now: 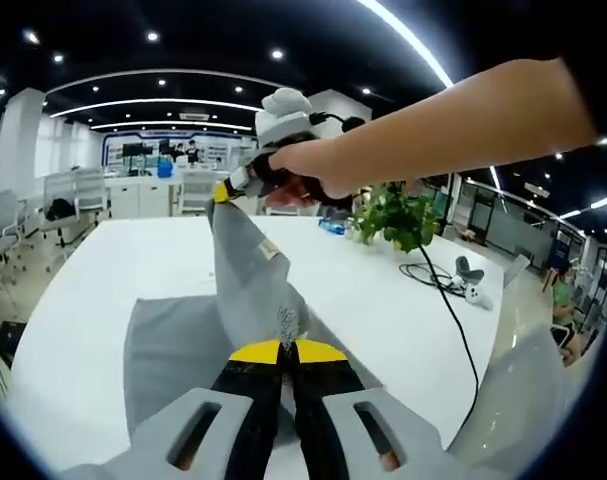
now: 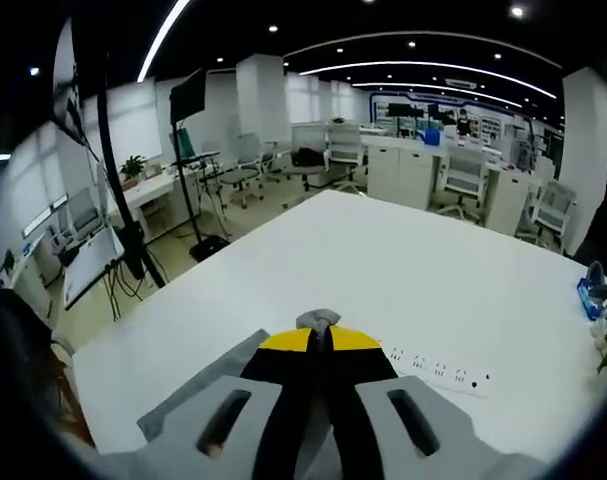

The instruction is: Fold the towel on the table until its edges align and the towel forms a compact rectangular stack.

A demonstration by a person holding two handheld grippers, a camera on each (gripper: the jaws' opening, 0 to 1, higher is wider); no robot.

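Grey towel (image 1: 245, 300) lies partly on the white worktop (image 1: 103, 300) and partly lifted above it. In the left gripper view the left tool (image 1: 286, 350) has its yellow-tipped jaws pressed together on the towel's near edge, and the cloth rises from there as a narrow, stretched fold. At the top of this fold the right tool (image 1: 223, 190) grips the far corner of the towel, held by a person's hand (image 1: 303, 165) whose bare arm comes in from the right. The rest of the towel spreads flat on the worktop, to the left of and below the raised fold.

In the right gripper view the right tool (image 2: 321, 340) is closed, and a small piece of grey cloth sticks out between its yellow tips; more grey cloth hangs under the jaws to the left.

A green plant (image 1: 398, 215) stands on the worktop beyond the hand, and a black cable (image 1: 453, 320) runs along the right side. A white power strip (image 2: 438, 372) lies on the worktop just right of the right tool. A small blue thing (image 2: 593, 295) near the edge is perhaps a bottle; it is too blurred to tell.
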